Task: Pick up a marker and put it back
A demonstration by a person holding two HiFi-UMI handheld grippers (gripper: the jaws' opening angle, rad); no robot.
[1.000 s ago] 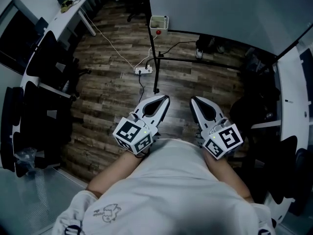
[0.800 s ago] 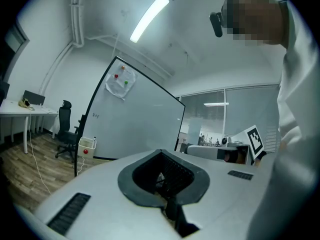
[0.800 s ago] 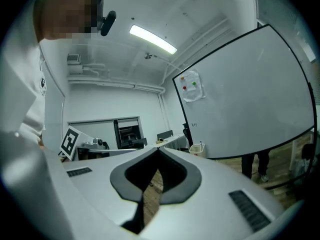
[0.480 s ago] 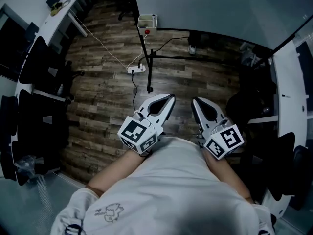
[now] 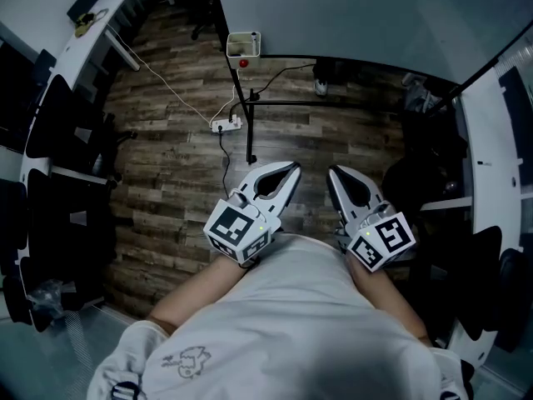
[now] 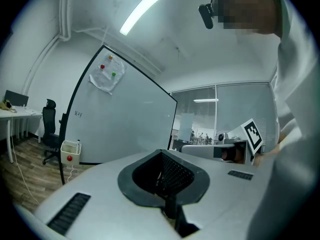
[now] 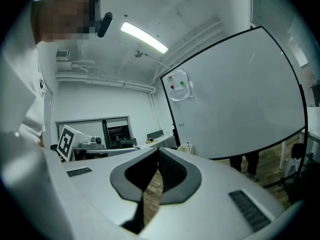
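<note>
- The person's white cloth shirt [image 5: 283, 323] fills the near edge of the head view; both forearms come out from under it.
- The left gripper [image 5: 291, 167] has smooth white shells and ribbed black pads. Its jaws are pressed together at the tips, with nothing between them.
- The right gripper [image 5: 331, 172], just beside it, also has its tips meeting. Only a slit of floor shows lower down between the pads, and it holds nothing.
- Both point towards the whiteboard [image 5: 350, 15] across a brown wood-plank floor [image 5: 166, 165].
- A white power strip [image 5: 225, 124] lies on the planks in front of the whiteboard's black stand leg [image 5: 250, 132], with a thin white cable [image 5: 166, 82] trailing off to the left.
- A small white box [image 5: 243, 44] hangs at the whiteboard's lower left corner, with a round red thing [image 5: 243, 62] on its front.
- The marker [image 6: 78, 141], a thin stick too small to make out well, stands up in that box, well apart from both grippers.
- Left of the whiteboard stand black office chairs [image 5: 58, 123] and a curved white desk [image 5: 92, 23].
</note>
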